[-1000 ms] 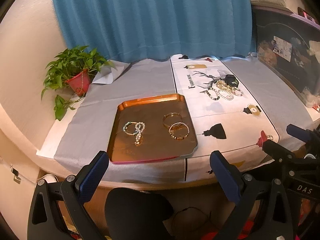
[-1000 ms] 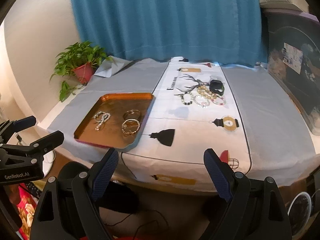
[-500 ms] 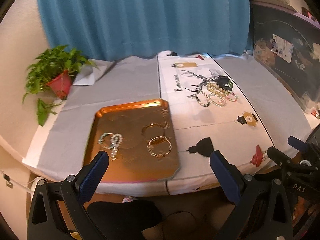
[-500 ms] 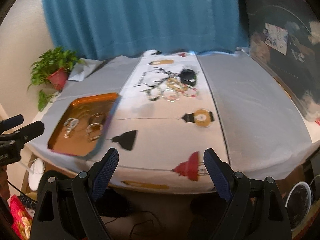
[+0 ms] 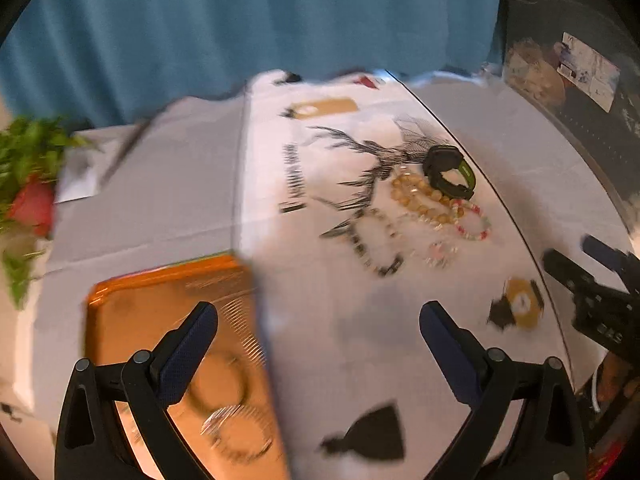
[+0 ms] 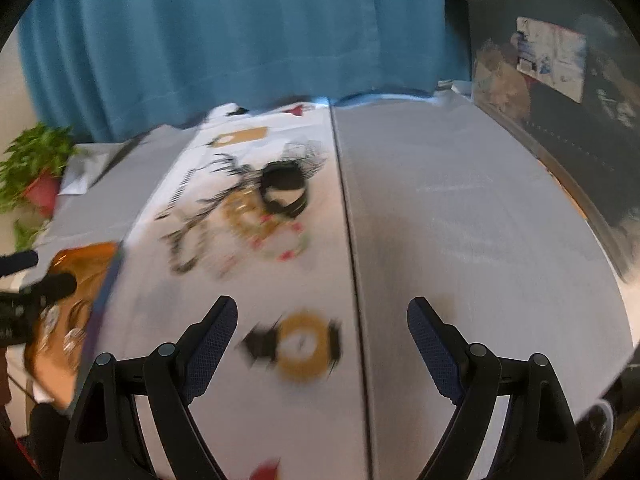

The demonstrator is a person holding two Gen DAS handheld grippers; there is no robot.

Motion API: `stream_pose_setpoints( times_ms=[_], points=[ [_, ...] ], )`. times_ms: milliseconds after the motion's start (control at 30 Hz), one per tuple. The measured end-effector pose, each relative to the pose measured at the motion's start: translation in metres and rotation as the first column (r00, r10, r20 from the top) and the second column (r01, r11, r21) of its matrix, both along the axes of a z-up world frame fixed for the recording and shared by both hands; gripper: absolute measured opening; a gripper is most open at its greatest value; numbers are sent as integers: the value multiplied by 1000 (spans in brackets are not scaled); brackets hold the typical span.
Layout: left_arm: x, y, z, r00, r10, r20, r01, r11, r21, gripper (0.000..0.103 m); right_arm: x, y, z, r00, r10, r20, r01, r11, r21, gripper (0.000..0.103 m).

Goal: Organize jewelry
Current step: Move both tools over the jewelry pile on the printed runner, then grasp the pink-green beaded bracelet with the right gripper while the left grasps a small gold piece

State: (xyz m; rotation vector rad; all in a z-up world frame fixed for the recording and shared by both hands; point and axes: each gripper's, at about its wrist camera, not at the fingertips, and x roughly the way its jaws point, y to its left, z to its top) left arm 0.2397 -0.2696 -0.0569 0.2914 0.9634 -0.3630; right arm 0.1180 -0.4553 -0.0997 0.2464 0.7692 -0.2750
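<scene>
Both frames are motion-blurred. Our left gripper (image 5: 319,322) has fingers spread, nothing between them. The orange tray (image 5: 120,300) sits under and just beyond its left finger (image 5: 188,350), with blurred bracelets (image 5: 236,432) in it. The loose jewelry pile (image 5: 424,216) lies well ahead, toward the right finger's side, beside a black watch (image 5: 450,172). Our right gripper (image 6: 322,320) is also spread and empty over the printed cloth (image 6: 312,264); the pile (image 6: 248,224) is ahead of its left finger (image 6: 212,340).

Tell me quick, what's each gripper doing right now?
Left gripper: open, holding nothing.
Right gripper: open, holding nothing.
</scene>
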Motion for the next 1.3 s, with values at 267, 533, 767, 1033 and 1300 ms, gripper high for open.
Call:
stream_pose_setpoints(
  times_ms=[267,533,767,1033,1300],
  points=[
    [66,-30,-54,993,38,-115,-35,999,23,100,97,-19,-41,991,61,-116,-68,996,-57,87],
    [86,-16,-78,988,98,-122,-101,995,-12,103,122,-24,-58,987,103,-120,-112,991,-79,99],
    [80,-37,-66,993,-11,-120,6,999,-41,16,121,-19,-55,987,125,-97,-134,987,-91,58],
    [43,-16,-47,981,-76,-178,49,987,-153,9,94,-16,-45,988,137,-73,-136,990,22,6],
    [-15,24,3,994,-68,-90,49,978,-203,6,21,3,-1,995,103,10,-103,995,10,6]
  ],
)
